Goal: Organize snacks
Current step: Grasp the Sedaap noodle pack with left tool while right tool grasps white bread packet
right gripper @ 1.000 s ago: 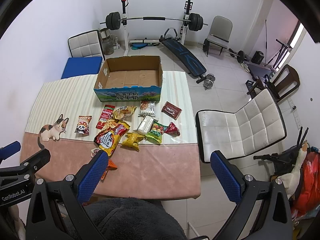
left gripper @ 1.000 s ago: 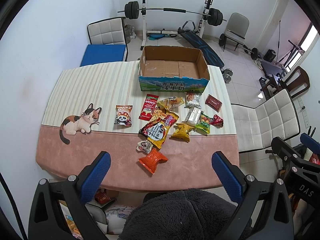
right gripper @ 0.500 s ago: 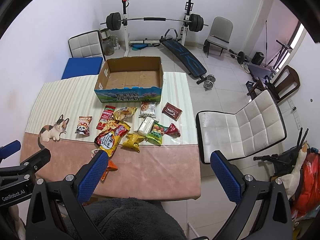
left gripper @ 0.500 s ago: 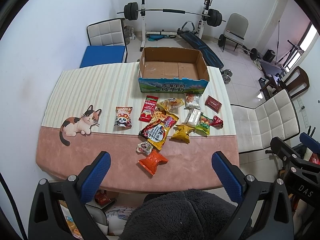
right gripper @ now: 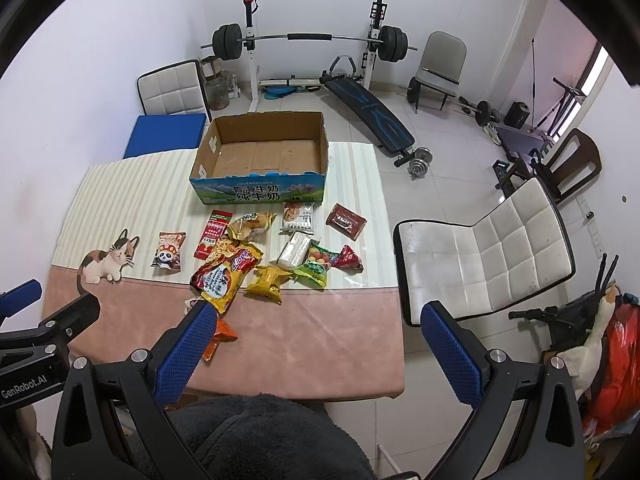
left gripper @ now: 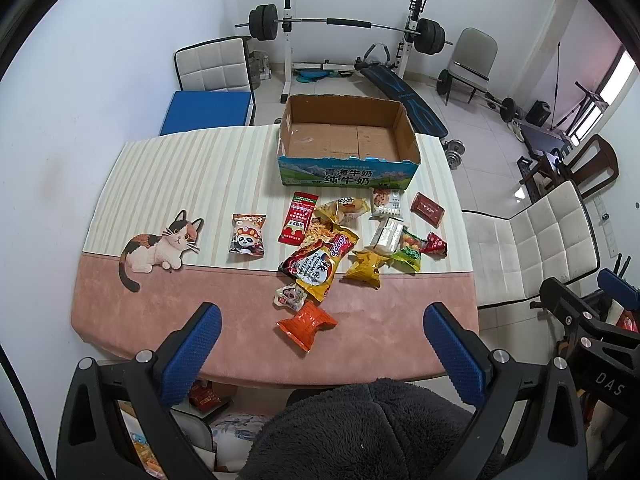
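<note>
Crowding striped tablecloth point(left gripper: 192, 168): loose snacks point(left gripper: 320, 264)

Tablecloth point(left gripper: 192, 168): cream w/ pale stripes at the far part, pink near edge, calico cat print point(left gripper: 160, 246) — white, orange, black. Cardboard box point(left gripper: 348, 136): brown inside, blue-green front w/ white lettering. Snacks: orange pack point(left gripper: 306, 325), yellow pack point(left gripper: 366, 269), red stick pack point(left gripper: 299, 218), green pack point(left gripper: 408, 256), dark red bar point(left gripper: 429, 209). Gripper pads point(left gripper: 191, 354) — blue, dotted texture.
</note>
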Action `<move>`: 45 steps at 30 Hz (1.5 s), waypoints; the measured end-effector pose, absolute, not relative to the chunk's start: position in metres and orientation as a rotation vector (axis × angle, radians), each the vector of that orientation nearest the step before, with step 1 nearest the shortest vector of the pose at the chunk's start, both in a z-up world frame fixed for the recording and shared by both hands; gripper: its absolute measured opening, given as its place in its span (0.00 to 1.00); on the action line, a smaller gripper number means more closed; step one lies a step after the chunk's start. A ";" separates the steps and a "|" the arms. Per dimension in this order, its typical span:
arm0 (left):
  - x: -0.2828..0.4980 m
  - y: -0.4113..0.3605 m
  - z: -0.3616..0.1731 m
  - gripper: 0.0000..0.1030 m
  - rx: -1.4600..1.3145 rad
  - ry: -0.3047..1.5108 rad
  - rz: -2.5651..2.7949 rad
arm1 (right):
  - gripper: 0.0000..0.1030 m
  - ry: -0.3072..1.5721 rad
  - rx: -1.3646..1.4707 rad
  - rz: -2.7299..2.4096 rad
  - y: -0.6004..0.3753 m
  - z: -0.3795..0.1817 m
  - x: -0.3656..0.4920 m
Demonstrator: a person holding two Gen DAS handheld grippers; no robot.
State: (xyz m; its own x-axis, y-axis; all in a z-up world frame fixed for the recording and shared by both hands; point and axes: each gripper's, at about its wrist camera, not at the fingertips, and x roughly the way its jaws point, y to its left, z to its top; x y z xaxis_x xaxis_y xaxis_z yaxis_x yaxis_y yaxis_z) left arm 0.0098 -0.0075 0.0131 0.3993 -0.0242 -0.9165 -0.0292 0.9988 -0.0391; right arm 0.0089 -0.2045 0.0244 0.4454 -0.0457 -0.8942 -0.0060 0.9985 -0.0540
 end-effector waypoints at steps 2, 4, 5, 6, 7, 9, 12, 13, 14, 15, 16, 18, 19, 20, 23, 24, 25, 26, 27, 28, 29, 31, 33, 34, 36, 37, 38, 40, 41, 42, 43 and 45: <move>0.010 -0.008 0.013 1.00 -0.051 1.159 0.003 | 1.00 1.108 -0.052 -0.024 -0.204 0.026 0.009; 0.010 -0.007 0.013 1.00 -0.051 1.159 0.003 | 1.00 1.107 -0.052 -0.024 -0.203 0.026 0.010; 0.010 -0.008 0.014 1.00 -0.050 1.159 0.003 | 1.00 1.109 -0.051 -0.023 -0.203 0.026 0.010; 0.010 -0.007 0.013 1.00 -0.051 1.156 0.002 | 1.00 1.110 -0.049 -0.021 -0.203 0.026 0.011; 0.010 -0.007 0.012 1.00 -0.052 1.156 0.003 | 1.00 1.110 -0.047 -0.021 -0.204 0.026 0.010; 0.013 -0.007 0.012 1.00 -0.056 1.146 0.009 | 1.00 1.118 -0.033 -0.018 -0.204 0.022 0.013; 0.031 -0.001 0.005 1.00 -0.051 1.119 0.050 | 1.00 1.142 0.018 -0.021 -0.211 0.003 0.023; 0.039 0.002 -0.001 1.00 -0.045 1.118 0.066 | 1.00 1.159 0.046 -0.018 -0.217 -0.009 0.028; 0.046 0.005 -0.007 1.00 -0.039 1.122 0.082 | 1.00 1.174 0.071 -0.015 -0.220 -0.019 0.036; 0.056 0.008 -0.019 1.00 -0.031 1.129 0.099 | 1.00 1.197 0.095 -0.023 -0.223 -0.030 0.044; 0.063 0.011 -0.027 1.00 -0.026 1.136 0.106 | 1.00 1.211 0.115 -0.023 -0.225 -0.043 0.051; 0.085 0.018 -0.056 1.00 -0.005 1.177 0.117 | 1.00 1.253 0.176 -0.011 -0.229 -0.073 0.072; 0.093 0.023 -0.071 1.00 0.006 1.196 0.115 | 1.00 1.277 0.200 -0.016 -0.230 -0.088 0.080; 0.099 0.031 -0.090 1.00 0.016 1.218 0.108 | 1.00 1.300 0.226 -0.008 -0.230 -0.104 0.091; 0.128 0.030 -0.141 1.00 0.065 1.298 0.064 | 1.00 1.383 0.263 -0.001 -0.223 -0.161 0.124; 0.140 0.024 -0.163 1.00 0.095 1.338 0.031 | 1.00 1.406 0.272 0.013 -0.220 -0.178 0.133; 0.147 0.021 -0.178 1.00 0.114 1.359 0.007 | 1.00 1.426 0.275 0.014 -0.218 -0.192 0.140; 0.157 0.014 -0.199 1.00 0.142 1.387 -0.016 | 1.00 1.458 0.276 0.013 -0.215 -0.213 0.151; 0.163 0.010 -0.212 1.00 0.160 1.402 -0.031 | 1.00 1.475 0.282 0.018 -0.213 -0.227 0.159; 0.172 0.004 -0.231 1.00 0.181 1.425 -0.057 | 1.00 1.496 0.286 0.020 -0.210 -0.246 0.169; 0.179 -0.003 -0.248 1.00 0.201 1.447 -0.080 | 1.00 1.519 0.278 0.013 -0.208 -0.262 0.178; 0.193 -0.012 -0.280 1.00 0.234 1.487 -0.121 | 1.00 1.551 0.289 0.018 -0.205 -0.285 0.191; 0.204 -0.024 -0.310 1.00 0.277 1.525 -0.153 | 1.00 1.583 0.298 0.008 -0.205 -0.312 0.206; 0.208 -0.027 -0.321 1.00 0.291 1.540 -0.163 | 1.00 1.595 0.309 0.009 -0.206 -0.319 0.210; 0.215 -0.033 -0.342 1.00 0.313 1.571 -0.182 | 0.99 1.623 0.352 0.006 -0.207 -0.339 0.223; 0.217 -0.035 -0.349 1.00 0.320 1.583 -0.185 | 0.99 1.630 0.369 0.003 -0.207 -0.347 0.229; 0.220 -0.035 -0.355 1.00 0.320 1.600 -0.194 | 0.98 1.635 0.381 0.004 -0.207 -0.353 0.235; 0.223 -0.034 -0.368 0.98 0.302 1.624 -0.203 | 0.96 1.641 0.401 0.004 -0.206 -0.363 0.245; 0.225 -0.032 -0.372 0.95 0.288 1.630 -0.197 | 0.93 1.650 0.414 0.006 -0.205 -0.368 0.250; 0.225 -0.028 -0.376 0.87 0.263 1.641 -0.192 | 0.92 1.662 0.426 0.004 -0.204 -0.374 0.255; 0.226 -0.025 -0.377 0.86 0.244 1.645 -0.189 | 0.88 1.670 0.436 0.002 -0.204 -0.378 0.259; 0.226 -0.017 -0.376 0.84 0.185 1.642 -0.162 | 0.87 1.686 0.437 -0.013 -0.202 -0.387 0.267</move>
State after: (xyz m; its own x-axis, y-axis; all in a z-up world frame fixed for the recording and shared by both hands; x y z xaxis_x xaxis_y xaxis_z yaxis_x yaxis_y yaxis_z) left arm 0.2262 -0.0173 -0.3761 -0.0754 0.0229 -0.9969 0.2167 0.9762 0.0060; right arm 0.2671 -0.2023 -0.3873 -0.0963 0.2769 -0.9560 0.2920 0.9261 0.2389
